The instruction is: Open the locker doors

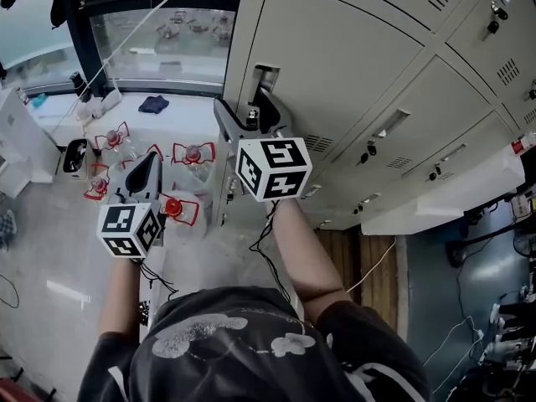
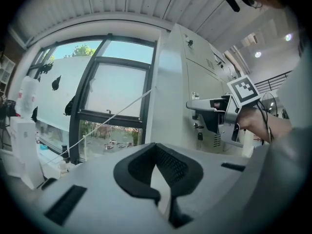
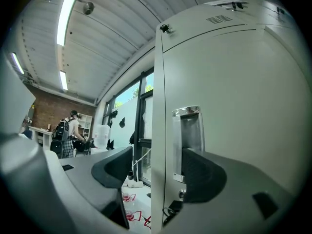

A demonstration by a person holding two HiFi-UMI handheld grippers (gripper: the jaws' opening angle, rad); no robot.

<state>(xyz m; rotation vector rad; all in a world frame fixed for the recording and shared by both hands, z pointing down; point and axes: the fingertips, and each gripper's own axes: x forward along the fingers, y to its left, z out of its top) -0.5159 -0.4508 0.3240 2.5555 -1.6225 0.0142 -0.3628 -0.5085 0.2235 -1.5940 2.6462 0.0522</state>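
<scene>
Both jaws of the right gripper stood spread, straddling the chrome handle at the free edge of the end locker door, not yet pinching. Left gripper hung low, jaws pressed together, empty. Risk: pads slipping off the shallow handle if pulled before closing. Open floor lay left of that edge.

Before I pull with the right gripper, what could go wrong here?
1. The right gripper has its jaws apart astride the locker door edge, with one pad in front of the recessed handle. Pulling before they close would likely slip off.
2. The lock below the handle may be engaged; I cannot tell, so a hard pull could strain the door.
</scene>
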